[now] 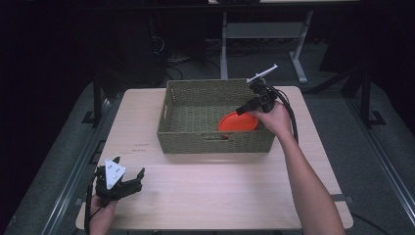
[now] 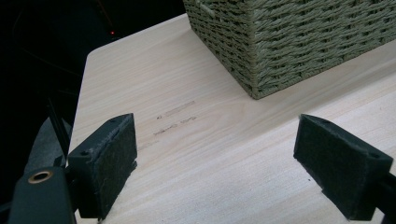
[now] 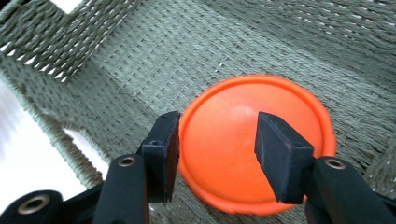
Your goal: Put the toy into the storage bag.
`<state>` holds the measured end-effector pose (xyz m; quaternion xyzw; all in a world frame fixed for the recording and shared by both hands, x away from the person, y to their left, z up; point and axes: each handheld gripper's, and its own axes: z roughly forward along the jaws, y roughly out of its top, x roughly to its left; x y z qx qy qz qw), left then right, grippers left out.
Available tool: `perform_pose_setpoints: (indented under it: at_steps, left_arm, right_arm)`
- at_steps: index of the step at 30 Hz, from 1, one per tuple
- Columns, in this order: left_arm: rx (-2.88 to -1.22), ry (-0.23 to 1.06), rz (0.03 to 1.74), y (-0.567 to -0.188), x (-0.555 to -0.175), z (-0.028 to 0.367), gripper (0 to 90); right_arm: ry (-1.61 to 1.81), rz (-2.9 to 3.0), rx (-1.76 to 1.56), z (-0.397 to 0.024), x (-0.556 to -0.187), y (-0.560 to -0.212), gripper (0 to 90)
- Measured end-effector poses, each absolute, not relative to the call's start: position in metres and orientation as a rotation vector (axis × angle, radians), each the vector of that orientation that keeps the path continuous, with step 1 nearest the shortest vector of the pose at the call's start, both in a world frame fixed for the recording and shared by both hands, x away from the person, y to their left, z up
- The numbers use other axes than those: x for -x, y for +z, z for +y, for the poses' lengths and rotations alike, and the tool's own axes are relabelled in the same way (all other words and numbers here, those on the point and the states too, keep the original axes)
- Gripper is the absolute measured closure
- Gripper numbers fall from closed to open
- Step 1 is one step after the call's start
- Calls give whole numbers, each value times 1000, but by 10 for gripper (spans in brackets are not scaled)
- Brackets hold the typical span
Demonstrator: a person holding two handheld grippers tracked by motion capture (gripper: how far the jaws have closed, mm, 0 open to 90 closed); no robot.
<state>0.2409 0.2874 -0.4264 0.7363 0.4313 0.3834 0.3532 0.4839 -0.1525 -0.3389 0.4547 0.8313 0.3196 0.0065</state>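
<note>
A round orange plate lies flat on the floor of a woven green basket, toward its right front corner. My right gripper hangs over the basket's right side, pointing down at the plate. In the right gripper view the right gripper stands open just above the orange plate, with one jaw near the plate's rim and the other over its middle. My left gripper rests open near the table's front left corner, far from the basket. Between its jaws my left gripper has only bare table.
The basket stands at the back middle of a light wooden table. A cable trails from the right gripper over the basket's right wall. The floor around is dark, with table legs and cables behind.
</note>
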Motion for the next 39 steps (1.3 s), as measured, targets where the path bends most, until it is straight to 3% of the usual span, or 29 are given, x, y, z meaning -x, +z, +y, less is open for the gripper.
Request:
perform_pose_setpoints:
  at_steps: [16, 39]
  left_arm:
    - [-1910, 987, 1111, -427, -241, 285, 128]
    - [-1919, 987, 1104, -427, -242, 284, 128]
  right_arm:
    - [1080, 2631, -1405, -165, -472, -341, 367]
    - [1201, 2631, -1292, -179, -431, -321, 317]
